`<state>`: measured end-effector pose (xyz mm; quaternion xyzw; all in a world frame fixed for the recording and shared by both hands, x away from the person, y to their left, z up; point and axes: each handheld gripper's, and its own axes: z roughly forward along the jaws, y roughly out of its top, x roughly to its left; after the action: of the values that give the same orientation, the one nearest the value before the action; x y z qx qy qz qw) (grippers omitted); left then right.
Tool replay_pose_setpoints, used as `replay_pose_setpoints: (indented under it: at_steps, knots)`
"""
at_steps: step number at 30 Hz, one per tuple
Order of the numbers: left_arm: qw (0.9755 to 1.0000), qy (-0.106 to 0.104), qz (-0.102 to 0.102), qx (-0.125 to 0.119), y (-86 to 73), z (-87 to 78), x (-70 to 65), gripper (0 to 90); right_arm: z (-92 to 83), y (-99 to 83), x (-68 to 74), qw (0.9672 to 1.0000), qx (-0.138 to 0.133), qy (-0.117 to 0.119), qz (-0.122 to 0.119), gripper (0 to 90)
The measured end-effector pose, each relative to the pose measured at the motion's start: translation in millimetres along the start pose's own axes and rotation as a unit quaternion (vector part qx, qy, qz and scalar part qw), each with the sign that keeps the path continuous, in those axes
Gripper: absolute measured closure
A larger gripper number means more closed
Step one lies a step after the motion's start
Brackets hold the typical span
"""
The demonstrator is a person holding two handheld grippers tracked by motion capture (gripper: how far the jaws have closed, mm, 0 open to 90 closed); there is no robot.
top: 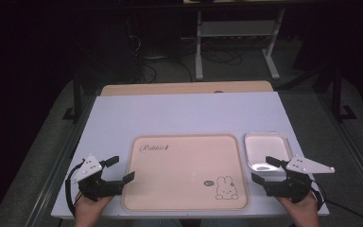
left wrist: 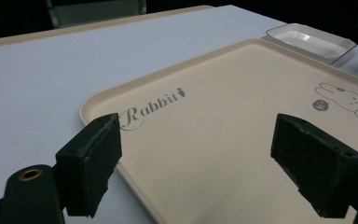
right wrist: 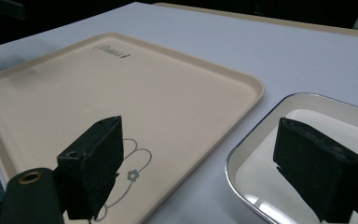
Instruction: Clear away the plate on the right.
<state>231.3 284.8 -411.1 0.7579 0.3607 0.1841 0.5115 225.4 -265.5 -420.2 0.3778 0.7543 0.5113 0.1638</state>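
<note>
A beige tray [top: 179, 165] with the word "Rabbit" and a rabbit drawing lies at the near middle of the white table; nothing is on it. A small shiny metal dish [top: 267, 147] sits just to its right, with nothing in it. My left gripper [top: 121, 169] rests open at the tray's left edge, held by a hand. My right gripper [top: 266, 170] is open at the dish's near edge. In the left gripper view the tray [left wrist: 242, 116] spreads between the open jaws. In the right gripper view one jaw hangs over the tray [right wrist: 98, 88], the other over the dish [right wrist: 265, 172].
The white table top [top: 184, 113] stretches far behind the tray, with a wooden strip [top: 184, 88] along its back edge. Beyond it is a dark floor with a white desk frame [top: 236, 42] and cables.
</note>
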Motion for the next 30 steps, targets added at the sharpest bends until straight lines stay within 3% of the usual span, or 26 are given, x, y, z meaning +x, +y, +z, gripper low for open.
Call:
replay_pose_setpoints:
  at_steps: [16, 30]
  knots:
    - [1.0, 0.0, 0.0, 0.003, -0.5, 0.7, 0.1, 16.2, -10.7, -8.0, -5.8, 0.9997, 0.021, 0.001, 0.008, 14.9]
    - [1.0, 0.0, 0.0, 0.007, -1.4, 1.5, -0.6, 16.2, -30.0, -8.1, -28.3, 0.9992, 0.024, 0.001, 0.033, 15.0]
